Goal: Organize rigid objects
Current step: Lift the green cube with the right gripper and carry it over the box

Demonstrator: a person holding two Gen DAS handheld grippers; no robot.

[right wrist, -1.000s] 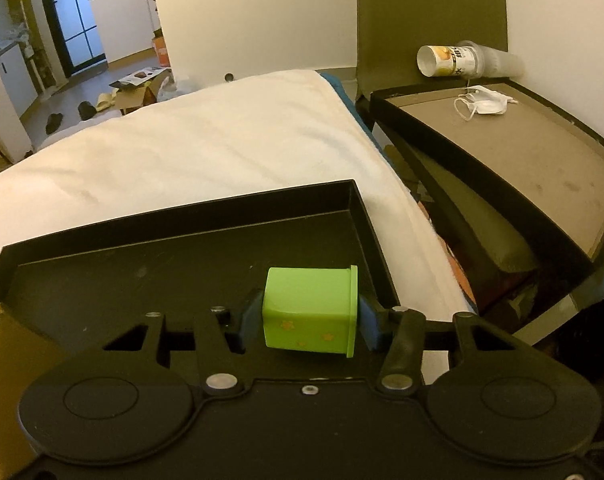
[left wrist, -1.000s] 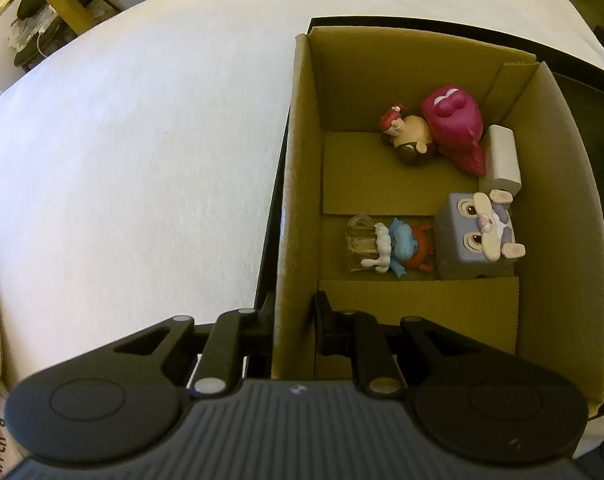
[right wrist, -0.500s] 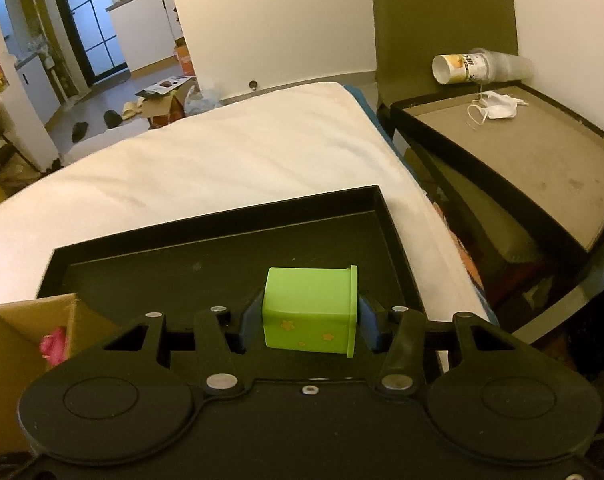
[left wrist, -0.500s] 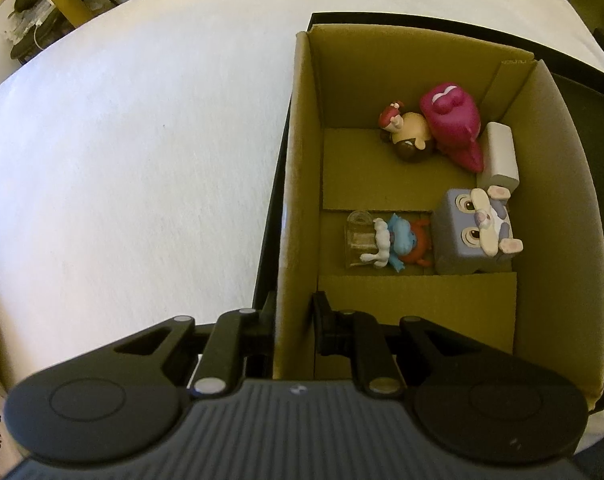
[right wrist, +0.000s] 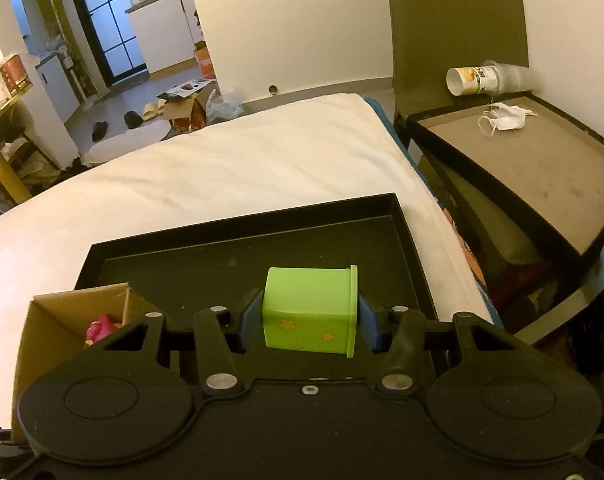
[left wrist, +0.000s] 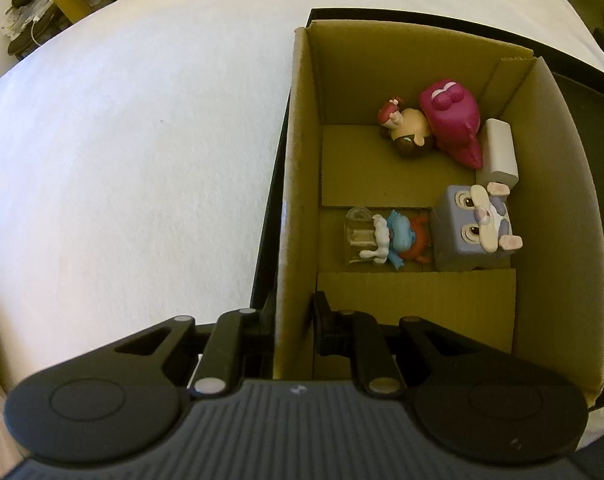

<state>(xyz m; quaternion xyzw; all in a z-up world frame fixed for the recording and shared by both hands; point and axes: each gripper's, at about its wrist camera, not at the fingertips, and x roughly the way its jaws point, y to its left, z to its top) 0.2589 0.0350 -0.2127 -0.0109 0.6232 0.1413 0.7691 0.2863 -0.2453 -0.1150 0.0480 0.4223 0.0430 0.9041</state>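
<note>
My left gripper [left wrist: 293, 316] is shut on the near left wall of a cardboard box [left wrist: 297, 184], one finger inside and one outside. The box holds a magenta toy [left wrist: 450, 120], a small doll [left wrist: 408, 132], a white block [left wrist: 498, 152], a grey rabbit cube [left wrist: 470, 228] and a blue figure [left wrist: 398, 236] by a clear piece. My right gripper [right wrist: 308, 314] is shut on a green box with stars [right wrist: 310, 308], held above a black tray [right wrist: 229, 256]. The cardboard box [right wrist: 53, 320] shows at lower left in the right wrist view.
The tray lies on a white mattress [right wrist: 229, 160]. A low brown table [right wrist: 522, 168] with a face mask [right wrist: 502, 118] and stacked cups [right wrist: 486, 78] stands to the right. Clutter lies on the floor beyond the bed.
My right gripper has risen and moved left with the green box, bringing the cardboard box into its view. My left gripper keeps its hold on the box wall.
</note>
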